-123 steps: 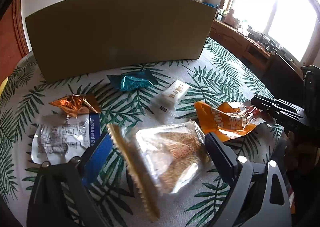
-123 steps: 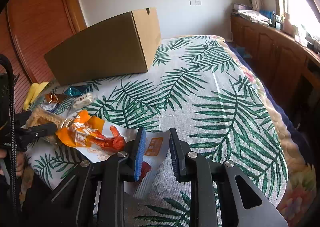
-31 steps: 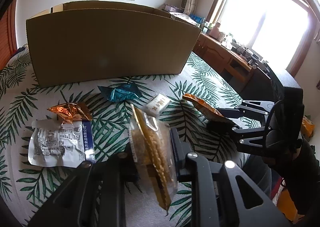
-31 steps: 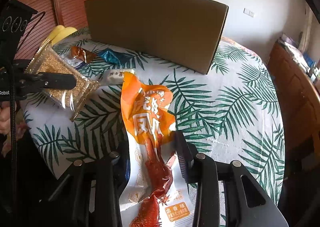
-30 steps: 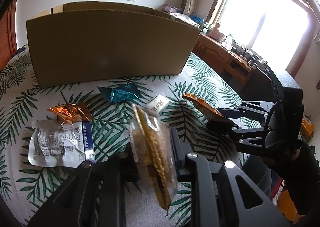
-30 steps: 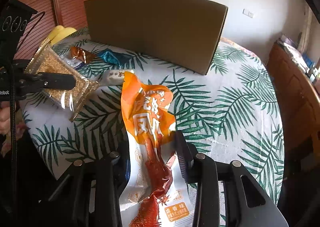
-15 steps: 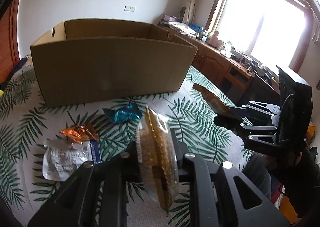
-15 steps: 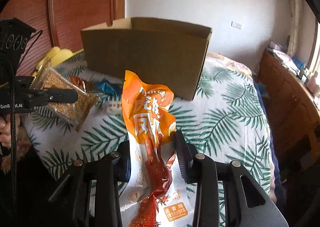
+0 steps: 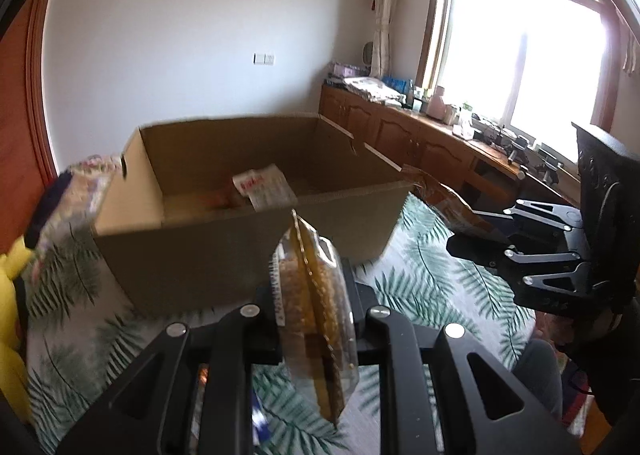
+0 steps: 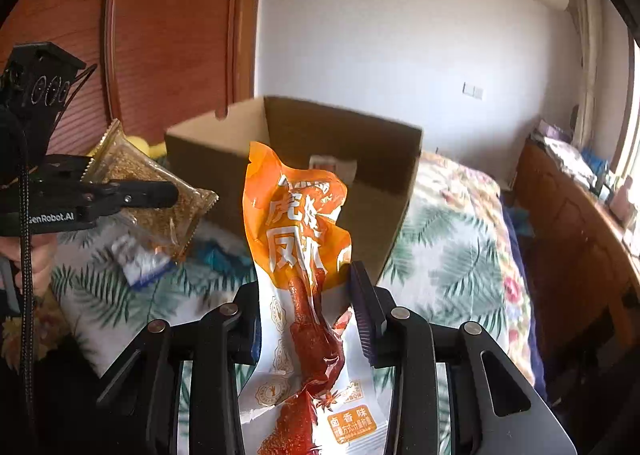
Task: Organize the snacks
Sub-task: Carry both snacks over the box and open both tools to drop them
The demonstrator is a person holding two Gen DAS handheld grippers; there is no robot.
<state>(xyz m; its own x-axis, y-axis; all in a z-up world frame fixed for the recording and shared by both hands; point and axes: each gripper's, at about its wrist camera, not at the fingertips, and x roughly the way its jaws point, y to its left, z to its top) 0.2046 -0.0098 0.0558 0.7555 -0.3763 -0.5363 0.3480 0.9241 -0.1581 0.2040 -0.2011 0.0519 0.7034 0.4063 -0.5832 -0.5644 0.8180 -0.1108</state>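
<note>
- Left gripper [image 9: 312, 295] clamped on a clear grain-bar packet [image 9: 316, 319], held edge-on, in the air short of the cardboard box [image 9: 248, 255] near wall.
- Right gripper [image 10: 308, 295] clamped on an orange chicken-foot pouch [image 10: 300, 231], upright, also short of the box.
- Risk: both loads head for one opening; grippers could collide or a packet catch the box rim and fall outside.
- Risk: pouch is slick and gripped low; a tilt may let it slide.
- Count: two grippers, two held snacks, one box, at least one red-and-white packet [image 9: 264, 185] inside it; loose wrappers on the palm-print cloth [image 9: 432, 267] too blurred to count.
</note>
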